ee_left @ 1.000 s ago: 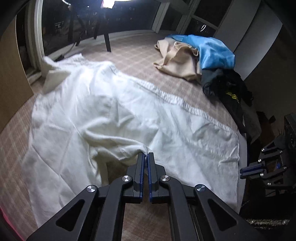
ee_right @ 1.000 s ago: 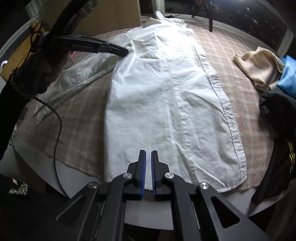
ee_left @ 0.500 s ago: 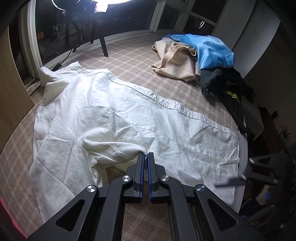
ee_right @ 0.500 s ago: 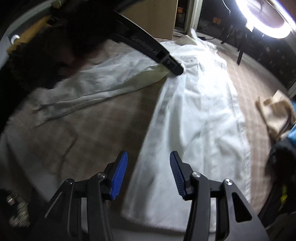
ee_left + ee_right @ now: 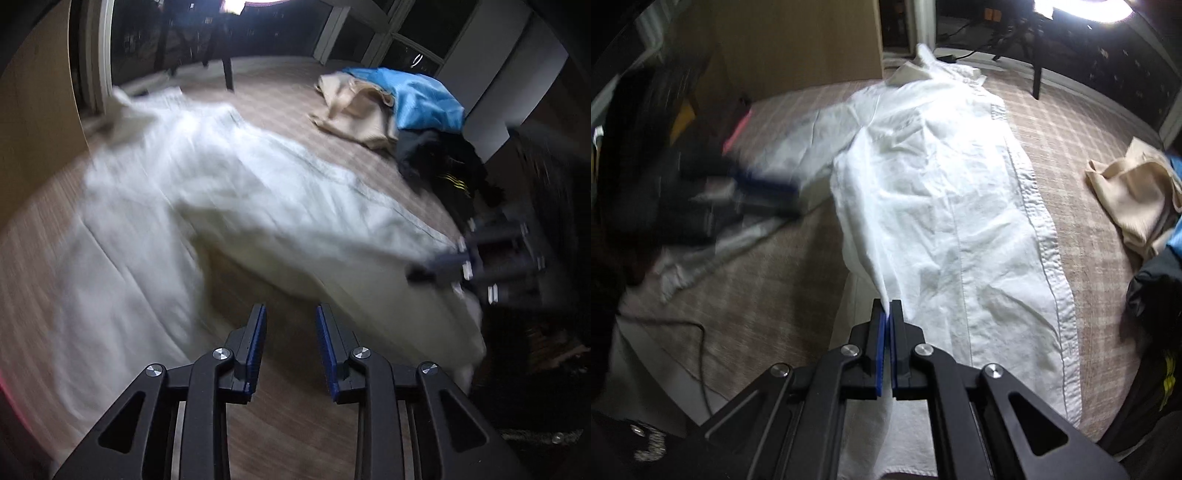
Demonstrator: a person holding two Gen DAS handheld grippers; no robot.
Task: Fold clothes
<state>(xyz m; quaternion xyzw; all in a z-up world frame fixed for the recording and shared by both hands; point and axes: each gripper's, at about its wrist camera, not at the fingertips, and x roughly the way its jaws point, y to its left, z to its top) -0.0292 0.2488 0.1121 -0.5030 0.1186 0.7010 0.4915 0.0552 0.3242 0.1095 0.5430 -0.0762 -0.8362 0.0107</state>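
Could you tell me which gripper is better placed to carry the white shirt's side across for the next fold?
The right gripper: it is shut on the white shirt at its near edge. The left gripper has just been opening, with nothing between its jaws.

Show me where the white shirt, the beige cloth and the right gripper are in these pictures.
white shirt [image 5: 945,206]: right wrist view, on the middle of its spread body.
beige cloth [image 5: 1134,195]: right wrist view, on the middle of the crumpled heap.
right gripper [image 5: 887,314]: right wrist view, between its fingertips, shut on the shirt's edge.
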